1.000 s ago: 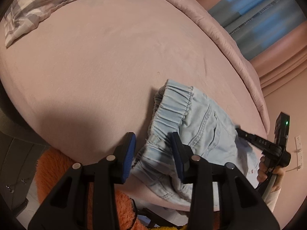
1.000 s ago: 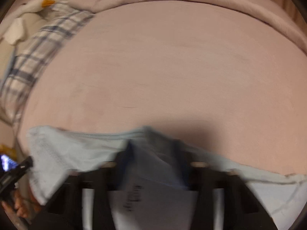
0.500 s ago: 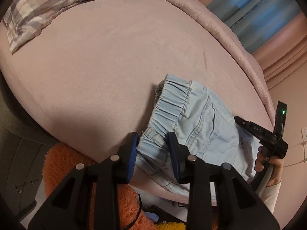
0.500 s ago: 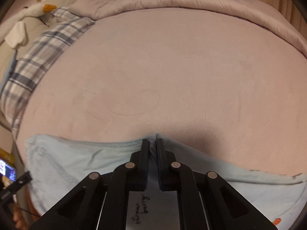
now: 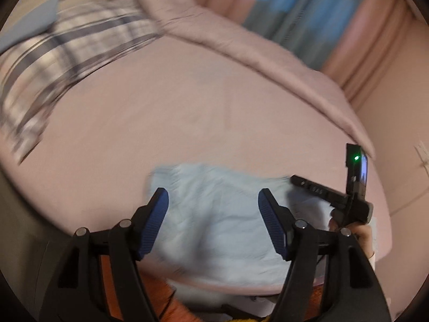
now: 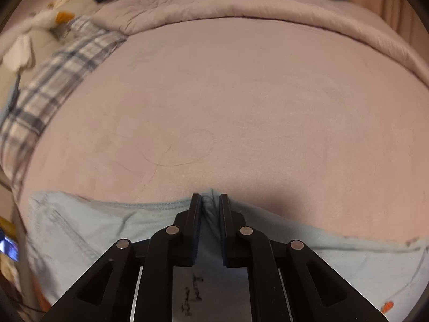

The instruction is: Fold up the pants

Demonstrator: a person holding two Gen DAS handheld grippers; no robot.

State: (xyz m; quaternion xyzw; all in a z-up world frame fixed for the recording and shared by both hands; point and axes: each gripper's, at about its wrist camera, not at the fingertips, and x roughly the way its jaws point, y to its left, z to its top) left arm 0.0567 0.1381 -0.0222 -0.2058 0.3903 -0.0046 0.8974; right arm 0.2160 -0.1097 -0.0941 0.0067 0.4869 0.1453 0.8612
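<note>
Light blue denim pants [image 5: 222, 214] lie bunched at the near edge of a pink bed [image 5: 161, 112]. My left gripper [image 5: 213, 204] is open and empty, its blue pads spread wide above the pants. My right gripper [image 6: 209, 204] is shut on a pinch of the pants' edge [image 6: 107, 222], which spreads left and right along the bed's near edge. The right gripper also shows in the left wrist view [image 5: 316, 190], at the pants' right side.
A plaid pillow [image 5: 67, 53] lies at the bed's far left, also in the right wrist view [image 6: 51, 88]. A rolled pink duvet [image 6: 254, 8] runs along the far edge. A plush toy [image 6: 40, 24] sits beyond the pillow. Curtains [image 5: 308, 13] hang behind. An orange furry thing [image 5: 161, 295] is below the bed edge.
My left gripper let go of the waistband, opened wide and swung up and right. My right gripper stays shut on the pants' edge; its view barely shifted.
</note>
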